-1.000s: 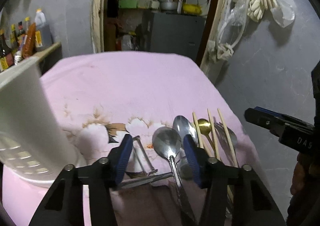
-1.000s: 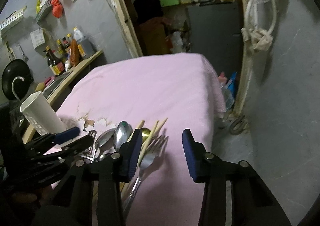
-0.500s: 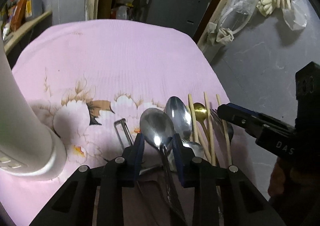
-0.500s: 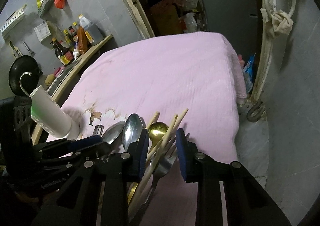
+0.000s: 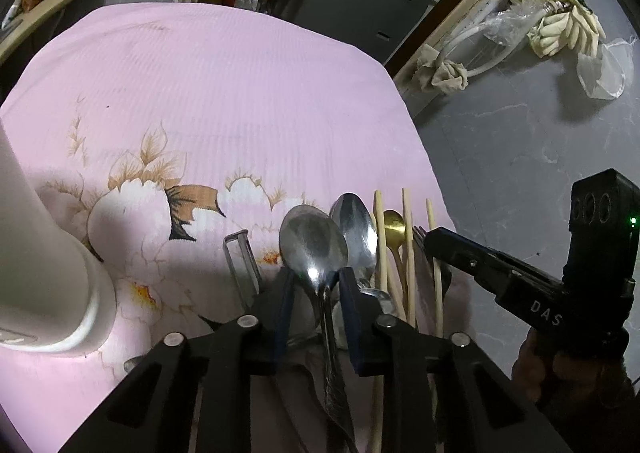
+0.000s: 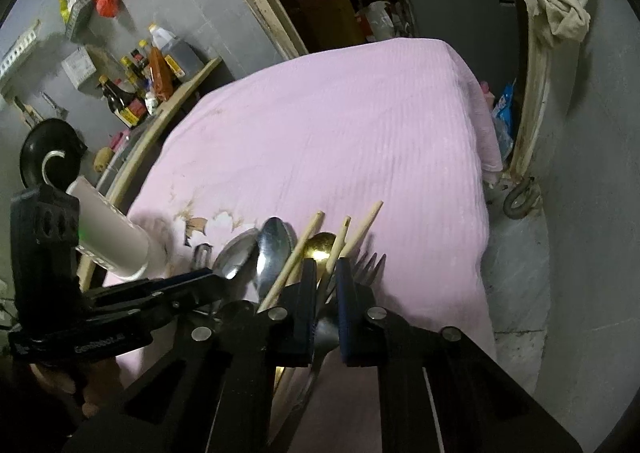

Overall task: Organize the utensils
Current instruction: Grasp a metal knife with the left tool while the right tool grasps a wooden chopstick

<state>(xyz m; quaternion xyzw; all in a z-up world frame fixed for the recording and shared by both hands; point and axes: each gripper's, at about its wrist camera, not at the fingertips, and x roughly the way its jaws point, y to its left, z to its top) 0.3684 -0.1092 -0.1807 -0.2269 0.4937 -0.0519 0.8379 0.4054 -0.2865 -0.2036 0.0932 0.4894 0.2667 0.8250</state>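
Dim indoor light with a cool cast — both views darken to black at the rounded fisheye corners, and straight door frames bow near the edges. Glare spots shine on the large spoon (image 5: 313,249). The tongs cast soft shadows on the pink cloth (image 5: 224,93), whose far part is slightly smeared in the right view.

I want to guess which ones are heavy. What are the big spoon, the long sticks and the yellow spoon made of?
Big spoon: looks like polished steel, mirror-shiny with a bright glint.
Long sticks: look like pale bare wood or bamboo, dull, no shine.
Yellow spoon: gold-coloured metal by its sheen, perhaps brass or plated; cannot tell which.
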